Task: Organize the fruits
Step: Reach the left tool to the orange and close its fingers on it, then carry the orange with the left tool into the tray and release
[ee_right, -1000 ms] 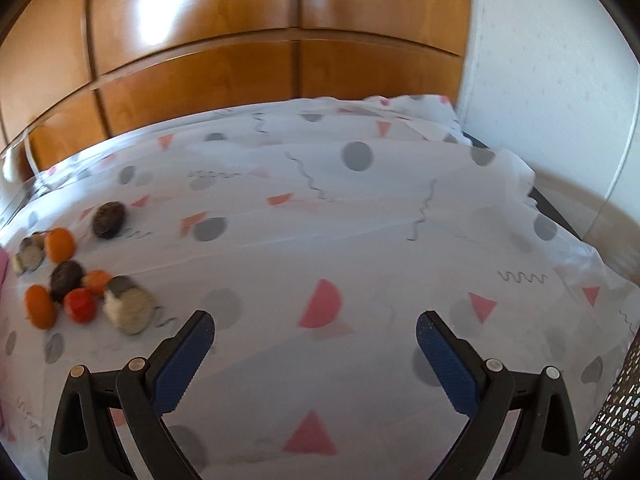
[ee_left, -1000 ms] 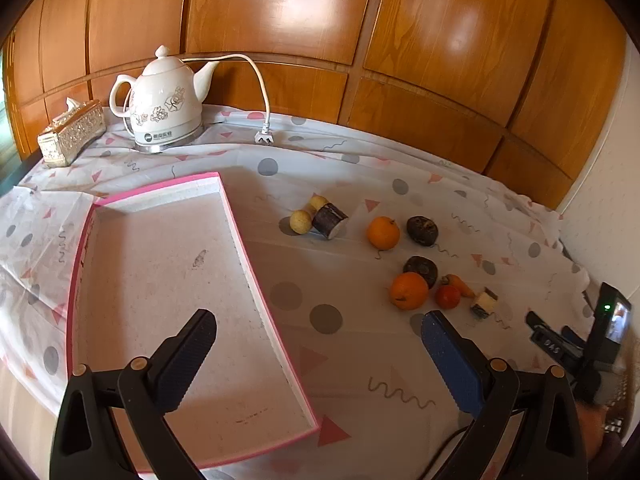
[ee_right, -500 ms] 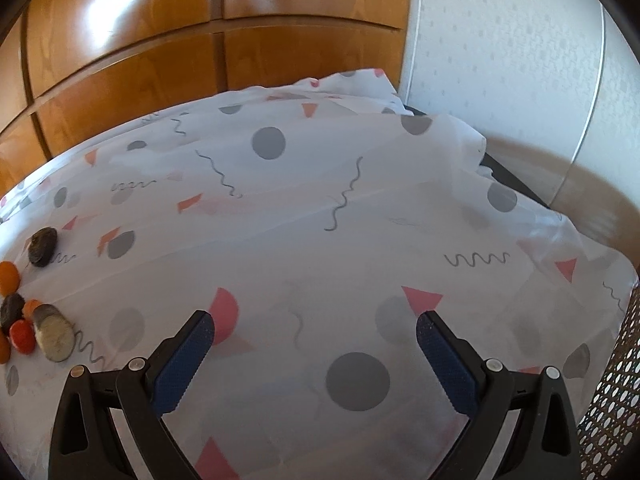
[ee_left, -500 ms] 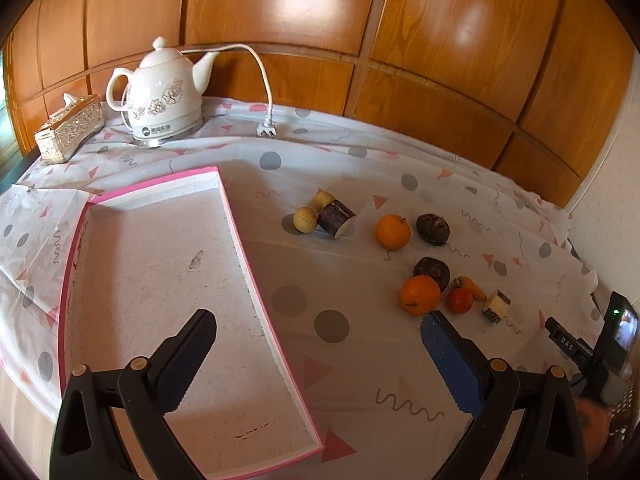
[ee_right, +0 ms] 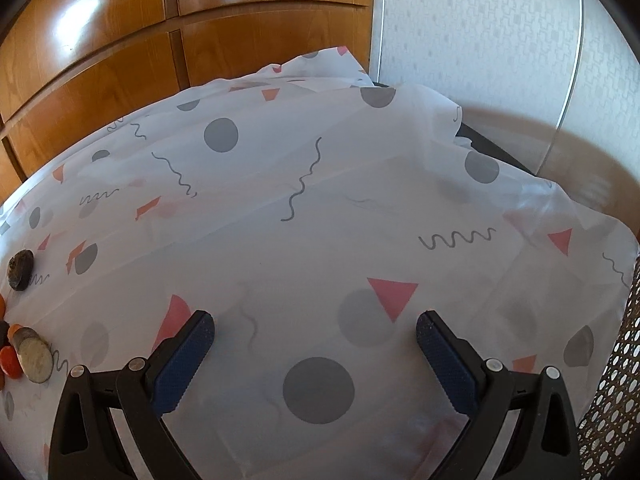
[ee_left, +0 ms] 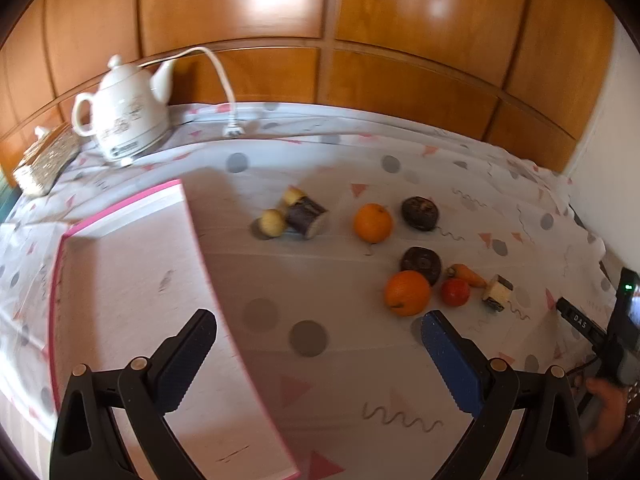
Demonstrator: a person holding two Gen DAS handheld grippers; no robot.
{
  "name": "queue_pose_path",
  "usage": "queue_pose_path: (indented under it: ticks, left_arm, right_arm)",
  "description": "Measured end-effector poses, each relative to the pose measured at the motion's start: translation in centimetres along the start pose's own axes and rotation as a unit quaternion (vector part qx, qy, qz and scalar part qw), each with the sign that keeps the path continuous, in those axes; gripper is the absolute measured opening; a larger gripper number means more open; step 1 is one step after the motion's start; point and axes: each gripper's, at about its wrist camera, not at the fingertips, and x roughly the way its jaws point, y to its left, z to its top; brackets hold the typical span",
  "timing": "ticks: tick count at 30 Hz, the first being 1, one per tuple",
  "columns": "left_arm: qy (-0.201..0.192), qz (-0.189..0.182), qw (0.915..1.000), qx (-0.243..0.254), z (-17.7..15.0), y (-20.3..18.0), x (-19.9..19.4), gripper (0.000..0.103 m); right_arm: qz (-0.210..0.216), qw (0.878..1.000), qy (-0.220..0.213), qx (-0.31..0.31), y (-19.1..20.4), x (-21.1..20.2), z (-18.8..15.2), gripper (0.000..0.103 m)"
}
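Observation:
Fruits lie on the patterned tablecloth (ee_left: 320, 280): a near orange (ee_left: 407, 293), a far orange (ee_left: 372, 223), two dark round fruits (ee_left: 419, 213) (ee_left: 422, 263), a red tomato (ee_left: 455, 292), a small carrot (ee_left: 466, 274), a cut piece (ee_left: 497, 293), two yellowish fruits (ee_left: 272, 222) and a dark purple chunk (ee_left: 307, 216). A pink-rimmed tray (ee_left: 120, 300) lies at left. My left gripper (ee_left: 316, 340) is open and empty above the cloth beside the tray. My right gripper (ee_right: 314, 336) is open and empty over bare cloth; a few fruits (ee_right: 34, 358) show at its far left.
A white teapot (ee_left: 124, 120) with cord and plug (ee_left: 234, 130) and a tissue box (ee_left: 44, 160) stand at the back left. Wooden panels (ee_left: 360, 40) back the table. The right gripper's body (ee_left: 624, 340) shows at the right edge. A woven chair (ee_right: 616, 400) is at right.
The left gripper's view has swung slightly right and closer to the fruits. The right gripper has turned further right, so the fruits have slid to its far left edge.

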Motion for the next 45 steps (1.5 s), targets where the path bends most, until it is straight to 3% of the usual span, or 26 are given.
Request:
queue_pose_path:
  ticks: [3,5,10,16,17,19,20,28,34,37,41,45]
  left_arm:
    - [0.009,-0.012,0.9995,0.027,0.5,-1.5,1.1,0.094]
    - [0.019,-0.022,0.9987,0.042,0.7,-2.5,2.1,0.081]
    - [0.047,-0.043,0.9956,0.069,0.9,-4.8,4.6,0.07]
    - [0.075,-0.039,0.9938,0.072,1.1,-5.9,8.0,0.068]
    - [0.085,-0.044,0.9931,0.067,1.1,-5.8,8.6,0.063]
    - [0.097,-0.063,0.9918,0.054,1.0,-5.6,9.1,0.042]
    - [0.094,-0.066,0.992,0.053,1.0,-5.6,9.0,0.04]
    - [0.091,-0.099,0.9909,-0.005,0.4,-3.0,6.3,0.039]
    - [0.049,-0.084,0.9928,-0.07,0.9,2.4,1.9,0.039]
    - [0.033,-0.042,0.9933,-0.102,0.9,6.4,0.6,0.039]
    - [0.039,0.005,0.9861,-0.162,0.0,11.7,0.5,0.039]
    - [0.035,0.057,0.9833,-0.169,-0.8,14.8,0.9,0.039]
  right_arm:
    - [0.001,1.0,0.0,0.001,-0.1,0.0,-0.2,0.103]
    - [0.002,1.0,-0.001,0.002,-0.2,0.0,-0.2,0.103]
    - [0.003,1.0,-0.003,0.003,-0.1,0.0,-0.3,0.103]
    - [0.004,1.0,-0.003,0.003,-0.1,0.2,-0.2,0.103]
    - [0.004,1.0,-0.003,0.003,-0.1,0.2,-0.2,0.103]
    - [0.004,1.0,-0.004,0.003,0.0,0.2,-0.1,0.103]
    - [0.003,1.0,-0.003,0.003,0.0,0.1,-0.1,0.103]
    - [0.001,1.0,-0.003,0.001,0.2,0.2,-0.1,0.103]
    - [0.002,1.0,-0.003,0.001,0.3,0.3,-0.1,0.103]
    - [0.001,1.0,-0.004,0.001,0.3,0.3,-0.2,0.103]
    - [0.001,1.0,-0.003,0.001,0.3,0.3,-0.1,0.103]
    - [0.0,1.0,-0.002,-0.001,0.4,0.4,-0.1,0.103]
